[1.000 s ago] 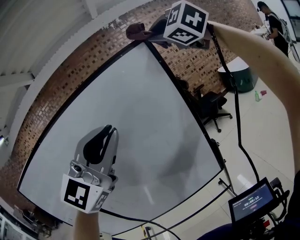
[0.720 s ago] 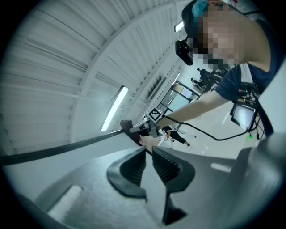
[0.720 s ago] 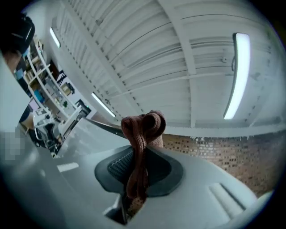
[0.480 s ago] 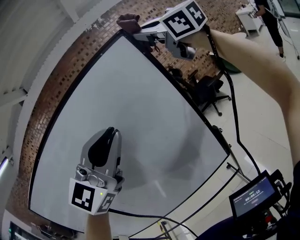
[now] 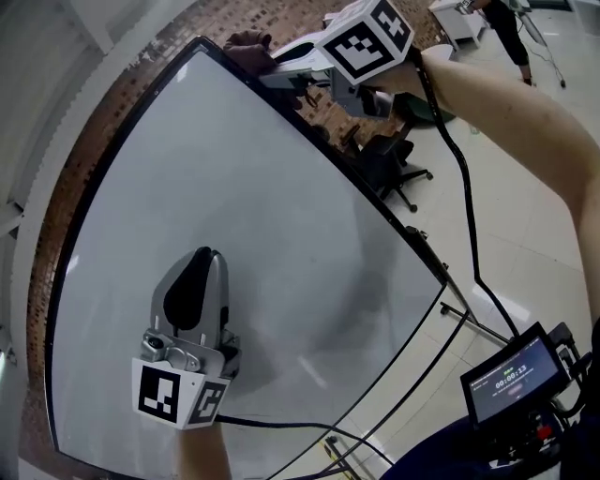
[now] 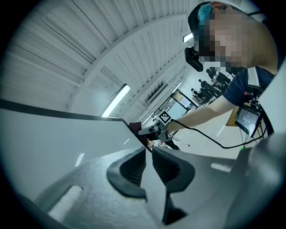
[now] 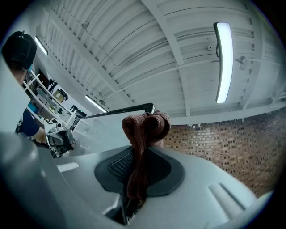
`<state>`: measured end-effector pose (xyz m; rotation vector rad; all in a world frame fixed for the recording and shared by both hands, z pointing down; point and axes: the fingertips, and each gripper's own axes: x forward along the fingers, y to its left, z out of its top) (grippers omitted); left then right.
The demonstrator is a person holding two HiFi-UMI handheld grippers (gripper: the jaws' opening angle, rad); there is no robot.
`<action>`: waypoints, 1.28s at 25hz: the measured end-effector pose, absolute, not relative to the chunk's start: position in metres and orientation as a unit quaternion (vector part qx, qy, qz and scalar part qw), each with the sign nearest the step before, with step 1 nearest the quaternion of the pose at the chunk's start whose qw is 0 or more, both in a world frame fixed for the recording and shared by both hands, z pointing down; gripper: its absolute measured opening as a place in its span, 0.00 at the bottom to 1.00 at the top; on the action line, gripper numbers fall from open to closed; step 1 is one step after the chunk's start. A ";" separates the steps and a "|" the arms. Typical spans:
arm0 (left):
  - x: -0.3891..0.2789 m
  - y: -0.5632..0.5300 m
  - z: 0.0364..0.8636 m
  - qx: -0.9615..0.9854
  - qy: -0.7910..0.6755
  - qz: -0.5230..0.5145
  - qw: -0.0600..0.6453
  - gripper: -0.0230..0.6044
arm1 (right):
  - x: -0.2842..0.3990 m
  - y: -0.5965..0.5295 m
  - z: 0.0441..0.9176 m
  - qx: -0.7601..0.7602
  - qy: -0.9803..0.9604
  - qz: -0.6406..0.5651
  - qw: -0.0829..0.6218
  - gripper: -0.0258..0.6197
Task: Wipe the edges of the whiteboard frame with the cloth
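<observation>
The whiteboard (image 5: 234,206) has a thin black frame (image 5: 394,220). My right gripper (image 5: 267,61) is shut on a brown cloth (image 5: 248,42), which is pressed on the frame's right edge just below the top corner. In the right gripper view the cloth (image 7: 143,134) bulges out between the jaws of the right gripper (image 7: 138,156), against the frame bar (image 7: 120,110). My left gripper (image 5: 192,291) hovers before the lower middle of the board. Its jaws stand almost together and hold nothing. The left gripper view shows the left gripper (image 6: 149,154) pointing at the cloth (image 6: 134,127) along the frame (image 6: 44,112).
A brick wall (image 5: 281,14) runs behind the board. Black office chairs (image 5: 394,164) stand past its right edge. A small screen (image 5: 511,380) sits at the lower right, with a cable (image 5: 464,216) hanging from my right arm. A person (image 5: 502,19) stands far back.
The right gripper has rolled and slid the cloth off the top corner, down onto the right edge. The left gripper has drifted slightly lower in front of the board.
</observation>
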<state>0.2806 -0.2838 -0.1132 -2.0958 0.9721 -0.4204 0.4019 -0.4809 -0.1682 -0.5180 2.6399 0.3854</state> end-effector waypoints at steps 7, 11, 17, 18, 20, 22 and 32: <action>0.300 -0.271 -0.104 -0.828 0.361 -0.177 0.390 0.11 | 0.372 -0.456 -0.137 -0.174 0.951 0.160 0.200 0.13; 0.304 -0.274 -0.100 -0.836 0.359 -0.168 0.380 0.11 | 0.352 -0.445 -0.121 -0.162 0.954 0.165 0.189 0.13; 0.304 -0.282 -0.094 -0.839 0.364 -0.165 0.370 0.11 | 0.336 -0.428 -0.107 -0.156 0.954 0.183 0.179 0.13; 0.302 -0.284 -0.094 -0.838 0.367 -0.166 0.367 0.11 | 0.334 -0.426 -0.106 -0.156 0.954 0.186 0.179 0.13; 0.299 -0.285 -0.092 -0.838 0.372 -0.170 0.362 0.11 | 0.330 -0.423 -0.105 -0.155 0.953 0.191 0.177 0.13; 0.297 -0.285 -0.090 -0.838 0.373 -0.172 0.359 0.11 | 0.327 -0.421 -0.103 -0.154 0.953 0.194 0.174 0.13; 0.289 -0.292 -0.078 -0.845 0.377 -0.181 0.334 0.11 | 0.312 -0.416 -0.084 -0.143 0.958 0.196 0.152 0.13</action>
